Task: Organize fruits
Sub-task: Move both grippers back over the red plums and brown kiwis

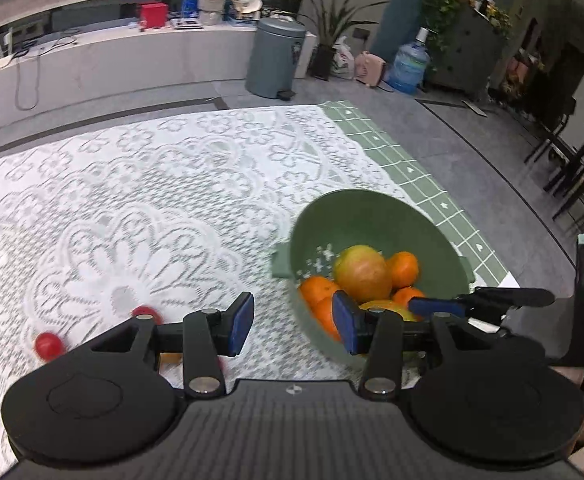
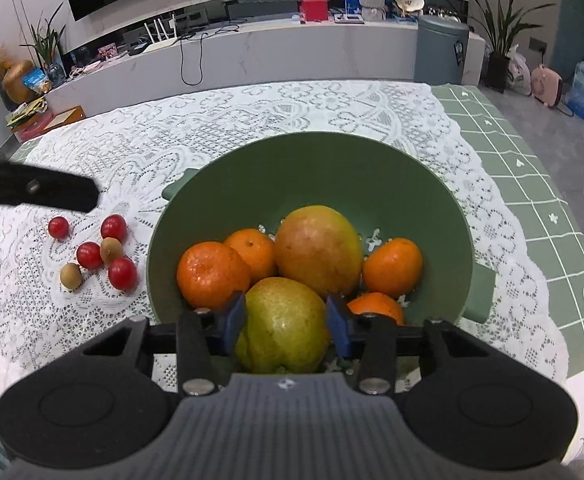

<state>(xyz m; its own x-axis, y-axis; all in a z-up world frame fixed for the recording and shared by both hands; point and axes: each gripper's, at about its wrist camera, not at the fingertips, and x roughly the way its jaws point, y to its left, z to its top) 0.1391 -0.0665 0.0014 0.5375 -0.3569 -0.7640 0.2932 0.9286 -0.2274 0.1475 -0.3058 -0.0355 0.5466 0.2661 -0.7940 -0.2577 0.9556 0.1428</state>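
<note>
Only the right wrist view shows the yellow-green pear (image 2: 283, 326) at the near side of the green bowl (image 2: 251, 184), between the blue pads of the right hand-held gripper (image 2: 285, 320), which seem to press its sides, though contact is hard to confirm. It also shows cherry tomatoes (image 2: 122, 273) left of the bowl on the lace-covered worktop (image 2: 251, 116). The left wrist view shows the left hand-held gripper (image 1: 292, 322) partly open and empty beside the bowl's left rim.

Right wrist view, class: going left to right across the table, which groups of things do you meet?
Cluster of small red and brown fruits → green bowl holding oranges, a mango and a pear between the right tongs → green checked cloth.
</note>
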